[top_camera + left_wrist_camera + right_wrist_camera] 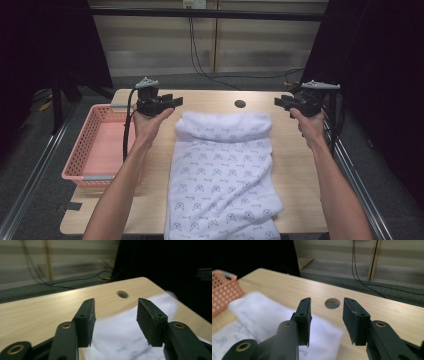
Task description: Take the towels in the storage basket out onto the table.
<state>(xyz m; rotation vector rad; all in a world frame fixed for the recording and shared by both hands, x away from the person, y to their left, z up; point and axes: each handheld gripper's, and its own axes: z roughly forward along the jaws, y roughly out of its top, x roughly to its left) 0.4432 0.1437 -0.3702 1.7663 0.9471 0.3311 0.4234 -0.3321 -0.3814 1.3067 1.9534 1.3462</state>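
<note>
A white towel with a small blue print lies down the middle of the wooden table, its far end folded over into a thick band. My left gripper hovers open just left of the towel's far left corner, nothing between its jaws. My right gripper hovers open off the far right corner, also holding nothing. In the left gripper view my left gripper stands over the white towel. In the right gripper view my right gripper is above the towel's edge.
A pink plastic basket sits on the table's left side, seen as a pink basket in the right gripper view. A round cable hole lies in the table behind the towel. Dark curtains flank both sides; cables run along the floor behind.
</note>
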